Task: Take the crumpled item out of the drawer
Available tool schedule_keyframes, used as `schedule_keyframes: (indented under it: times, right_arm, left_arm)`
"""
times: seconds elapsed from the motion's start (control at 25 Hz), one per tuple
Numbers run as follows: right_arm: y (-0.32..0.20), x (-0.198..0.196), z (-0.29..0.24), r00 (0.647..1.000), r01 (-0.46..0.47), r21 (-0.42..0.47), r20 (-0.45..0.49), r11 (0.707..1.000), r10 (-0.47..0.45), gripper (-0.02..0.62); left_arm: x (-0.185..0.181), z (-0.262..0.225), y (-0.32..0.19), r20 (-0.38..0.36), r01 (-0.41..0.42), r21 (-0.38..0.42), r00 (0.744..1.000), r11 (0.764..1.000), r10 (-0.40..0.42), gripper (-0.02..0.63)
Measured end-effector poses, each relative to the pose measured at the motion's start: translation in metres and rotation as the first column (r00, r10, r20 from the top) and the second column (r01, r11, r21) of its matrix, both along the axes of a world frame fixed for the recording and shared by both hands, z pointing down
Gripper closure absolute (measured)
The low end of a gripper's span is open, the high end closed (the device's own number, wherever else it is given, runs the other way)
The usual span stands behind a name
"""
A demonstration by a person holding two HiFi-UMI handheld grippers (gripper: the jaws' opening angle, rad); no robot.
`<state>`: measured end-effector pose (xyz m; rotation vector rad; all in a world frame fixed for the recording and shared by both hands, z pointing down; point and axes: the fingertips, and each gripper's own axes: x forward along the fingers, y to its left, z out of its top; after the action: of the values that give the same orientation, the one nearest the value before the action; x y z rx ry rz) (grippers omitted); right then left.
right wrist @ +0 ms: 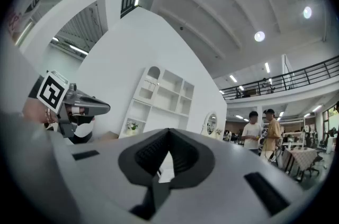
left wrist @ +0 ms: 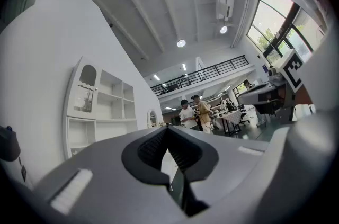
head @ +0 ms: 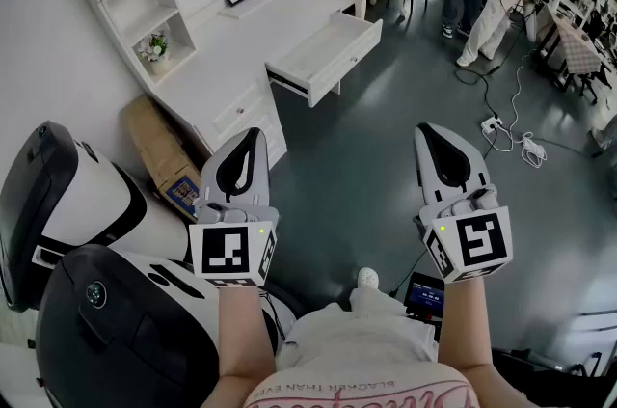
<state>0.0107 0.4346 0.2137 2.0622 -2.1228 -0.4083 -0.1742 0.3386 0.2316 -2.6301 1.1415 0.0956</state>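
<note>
Inside open drawer (head: 326,49) of white desk, across grey floor: crumpled item presumably lies there, but interior reads plain white from head view, item not discernible. Drawer juts out below tabletop (head: 246,32), well apart from both tools. Left hand-held gripper (head: 254,136) and right hand-held gripper (head: 425,130) point ahead of person, jaws of each pressed together, nothing between. Step in hand, by judgement: approach. Best to walk up, look down into drawer, part one pair of jaws before reaching, pinch item by raised fold.
</note>
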Motion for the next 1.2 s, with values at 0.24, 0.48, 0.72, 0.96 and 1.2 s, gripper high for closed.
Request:
schedule_keyframes:
  times: [0.24, 0.48, 0.72, 0.96, 1.2]
  right_arm:
    - [-0.016, -0.006, 0.003, 1.000, 0.010, -0.011, -0.017, 1.000, -0.010, 0.589]
    - [-0.054, 0.002, 0.008, 1.000, 0.024, 0.006, 0.015, 1.000, -0.024, 0.589]
    - [-0.115, 0.022, 0.019, 0.997, 0.060, -0.005, 0.040, 0.998, -0.059, 0.589]
    - [-0.187, 0.052, 0.021, 0.994, 0.106, -0.022, 0.039, 0.994, -0.106, 0.589]
    - [-0.254, 0.084, 0.019, 0.988, 0.150, -0.025, 0.044, 0.988, -0.149, 0.589]
  left_arm:
    - [-0.006, 0.005, -0.014, 0.013, 0.033, 0.006, 0.999, 0.999, -0.033, 0.600]
    - [-0.005, 0.011, -0.041, 0.003, 0.064, 0.006, 0.998, 0.998, -0.064, 0.599]
    - [0.009, 0.019, -0.094, 0.019, 0.099, -0.009, 0.995, 0.995, -0.099, 0.598]
    - [0.041, 0.019, -0.155, 0.040, 0.128, -0.018, 0.991, 0.992, -0.128, 0.598]
    - [0.073, 0.015, -0.212, 0.044, 0.165, -0.015, 0.985, 0.986, -0.165, 0.598]
